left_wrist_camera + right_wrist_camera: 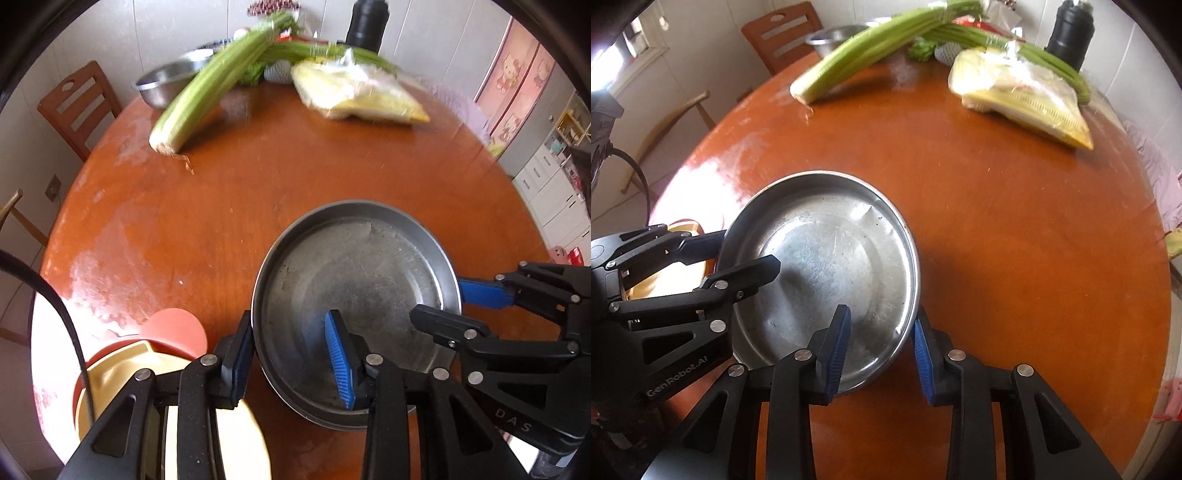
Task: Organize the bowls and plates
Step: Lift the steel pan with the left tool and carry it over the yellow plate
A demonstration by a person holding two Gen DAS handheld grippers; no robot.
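Note:
A round steel plate lies on the round wooden table; it also shows in the right wrist view. My left gripper is open and straddles the plate's left rim, one finger inside and one outside. My right gripper is open and straddles the plate's right rim the same way. A cream and red plate lies at the table's near left edge, under my left gripper; the right wrist view shows part of it.
At the far side lie celery stalks, a steel bowl, a bagged yellow food pack and a black bottle. A wooden chair stands at the far left.

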